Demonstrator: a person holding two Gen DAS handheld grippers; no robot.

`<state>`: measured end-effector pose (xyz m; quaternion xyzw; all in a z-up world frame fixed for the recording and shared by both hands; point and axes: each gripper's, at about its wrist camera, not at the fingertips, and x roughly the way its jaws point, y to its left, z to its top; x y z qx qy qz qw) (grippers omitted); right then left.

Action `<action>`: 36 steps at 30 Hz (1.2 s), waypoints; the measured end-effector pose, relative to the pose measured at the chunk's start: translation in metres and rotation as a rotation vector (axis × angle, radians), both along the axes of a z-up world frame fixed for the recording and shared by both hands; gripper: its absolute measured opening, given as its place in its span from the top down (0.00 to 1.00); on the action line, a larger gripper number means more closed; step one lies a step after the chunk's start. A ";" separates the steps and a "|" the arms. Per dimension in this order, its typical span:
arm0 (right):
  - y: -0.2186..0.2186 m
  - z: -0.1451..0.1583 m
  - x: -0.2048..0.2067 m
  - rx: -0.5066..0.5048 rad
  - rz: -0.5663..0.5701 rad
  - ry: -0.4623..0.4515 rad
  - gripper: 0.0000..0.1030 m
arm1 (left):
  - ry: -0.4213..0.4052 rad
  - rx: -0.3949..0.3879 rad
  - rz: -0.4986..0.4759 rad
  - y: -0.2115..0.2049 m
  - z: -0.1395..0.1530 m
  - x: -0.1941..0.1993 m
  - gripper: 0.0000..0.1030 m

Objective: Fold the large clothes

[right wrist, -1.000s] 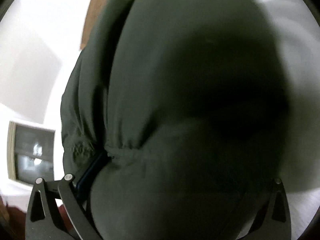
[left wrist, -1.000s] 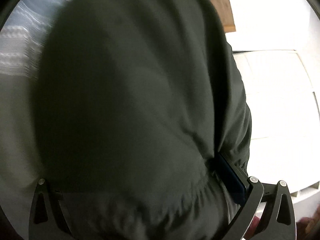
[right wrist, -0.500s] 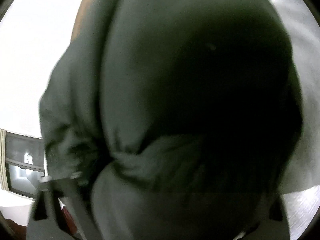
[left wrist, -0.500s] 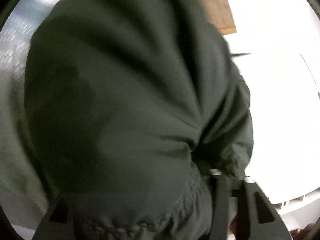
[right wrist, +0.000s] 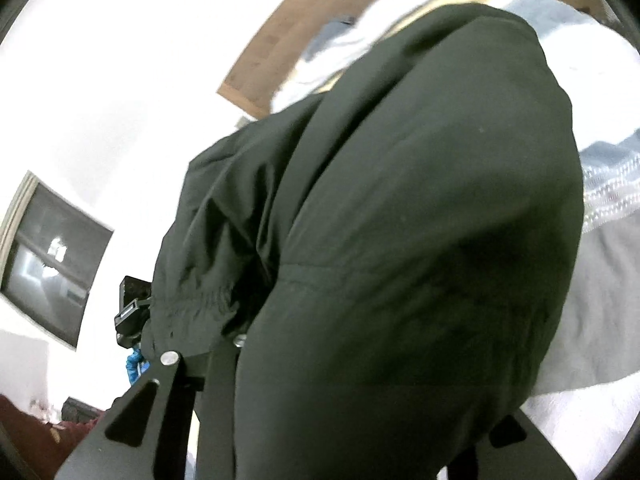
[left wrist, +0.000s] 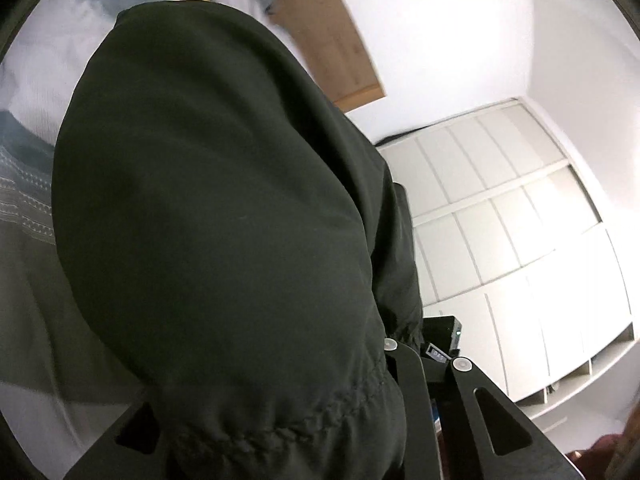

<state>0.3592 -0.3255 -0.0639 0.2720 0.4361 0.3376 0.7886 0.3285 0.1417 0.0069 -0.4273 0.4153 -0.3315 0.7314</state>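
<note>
A large dark green garment (left wrist: 224,208) with a gathered elastic hem fills most of both views and hangs out in front of the fingers. My left gripper (left wrist: 280,364) has its jaws closing on the hem. The cloth is bunched between them and hides the left finger; the right fingertip (left wrist: 390,345) shows at the fabric's edge. In the right wrist view the same garment (right wrist: 420,220) drapes over my right gripper (right wrist: 360,360), whose jaws are also closing with the hem pinched between them. Its left fingertip (right wrist: 239,340) presses into the gathered edge. The other finger is covered.
Below the cloth lies a bed with white and blue patterned bedding (left wrist: 24,184) and a wooden headboard (left wrist: 332,36). A white wardrobe (left wrist: 520,240) stands to the right. A dark framed pane (right wrist: 48,256) hangs on the white wall. The other gripper's black body (right wrist: 134,300) shows past the hem.
Both pairs of jaws went from wide open to pinched on the hem. Both grippers rose, and the garment lifted off the bed with them.
</note>
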 end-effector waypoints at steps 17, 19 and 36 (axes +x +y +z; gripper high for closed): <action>-0.036 -0.104 -0.089 -0.089 -0.140 0.264 0.60 | 0.227 0.438 0.019 -0.012 -0.086 -0.103 0.58; -0.041 -0.103 -0.091 -0.136 -0.174 0.275 0.44 | 0.223 0.457 0.039 -0.011 -0.077 -0.107 0.54; -0.124 -0.072 -0.111 -0.280 -0.296 0.192 0.26 | 0.203 0.512 0.142 0.044 -0.056 -0.068 0.35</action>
